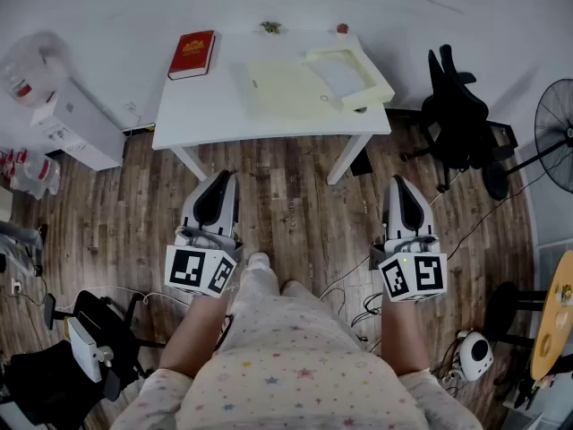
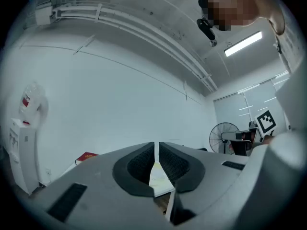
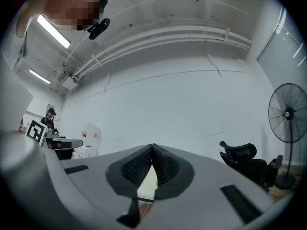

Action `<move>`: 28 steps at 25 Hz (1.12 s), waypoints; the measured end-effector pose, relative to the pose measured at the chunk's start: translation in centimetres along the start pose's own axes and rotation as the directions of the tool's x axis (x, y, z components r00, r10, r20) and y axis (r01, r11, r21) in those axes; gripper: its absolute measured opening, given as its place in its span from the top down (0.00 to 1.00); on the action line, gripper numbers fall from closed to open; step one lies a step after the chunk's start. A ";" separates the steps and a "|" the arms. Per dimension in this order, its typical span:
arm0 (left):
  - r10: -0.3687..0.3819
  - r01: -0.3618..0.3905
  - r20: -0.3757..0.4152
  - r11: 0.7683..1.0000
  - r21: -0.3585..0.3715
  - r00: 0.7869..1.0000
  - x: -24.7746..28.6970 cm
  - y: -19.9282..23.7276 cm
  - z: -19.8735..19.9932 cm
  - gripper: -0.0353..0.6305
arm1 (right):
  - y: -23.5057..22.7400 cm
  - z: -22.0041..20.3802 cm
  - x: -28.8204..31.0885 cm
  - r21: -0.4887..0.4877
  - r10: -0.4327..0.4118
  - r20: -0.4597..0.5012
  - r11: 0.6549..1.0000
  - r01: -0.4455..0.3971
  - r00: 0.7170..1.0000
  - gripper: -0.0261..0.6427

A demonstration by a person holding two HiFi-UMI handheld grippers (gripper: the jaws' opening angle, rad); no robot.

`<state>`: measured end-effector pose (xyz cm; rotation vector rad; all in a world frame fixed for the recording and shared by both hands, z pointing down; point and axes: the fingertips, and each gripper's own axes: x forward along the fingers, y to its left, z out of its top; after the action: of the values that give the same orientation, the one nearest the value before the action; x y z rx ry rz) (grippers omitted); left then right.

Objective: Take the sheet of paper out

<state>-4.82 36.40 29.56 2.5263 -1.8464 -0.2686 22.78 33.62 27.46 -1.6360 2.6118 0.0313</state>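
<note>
Not really started yet, I reckon. My left gripper [image 2: 156,150] is empty, jaws a sliver apart. The paper [image 1: 286,88] lies on the table [image 1: 206,115], well ahead and between both grippers. My right gripper [image 3: 152,147] is pinched together, empty too. Next up: get closer and open one.

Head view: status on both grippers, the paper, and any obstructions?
Left gripper, right gripper shut, empty, short of white table. Pale yellow flat sheet untouched. No obstruction seen.
</note>
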 end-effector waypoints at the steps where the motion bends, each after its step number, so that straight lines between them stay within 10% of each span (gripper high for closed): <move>1: 0.000 0.000 0.001 1.000 0.000 1.000 -0.2 -0.3 0.1 0.89 | -0.1 0.1 -0.3 0.000 0.000 -0.001 1.000 0.000 1.000 0.96; 13: -0.011 0.012 -0.006 1.000 0.026 1.000 0.3 -2.4 0.8 0.89 | -1.1 1.0 -1.6 0.096 0.014 0.025 0.995 -0.016 1.000 0.95; 18: -0.021 0.022 -0.026 0.999 0.028 0.999 1.4 -2.5 0.7 0.89 | -1.3 0.7 -0.7 0.117 0.029 0.012 0.993 -0.030 1.000 0.77; 28: -0.086 0.088 -0.017 0.992 0.096 0.996 6.3 -0.9 0.7 0.58 | -2.5 -0.1 3.7 0.138 -0.037 0.002 0.990 0.037 0.999 0.56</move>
<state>-2.20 30.74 27.87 2.6695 -1.7896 -0.1670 23.40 29.21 27.35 -1.6349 2.5166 -0.1436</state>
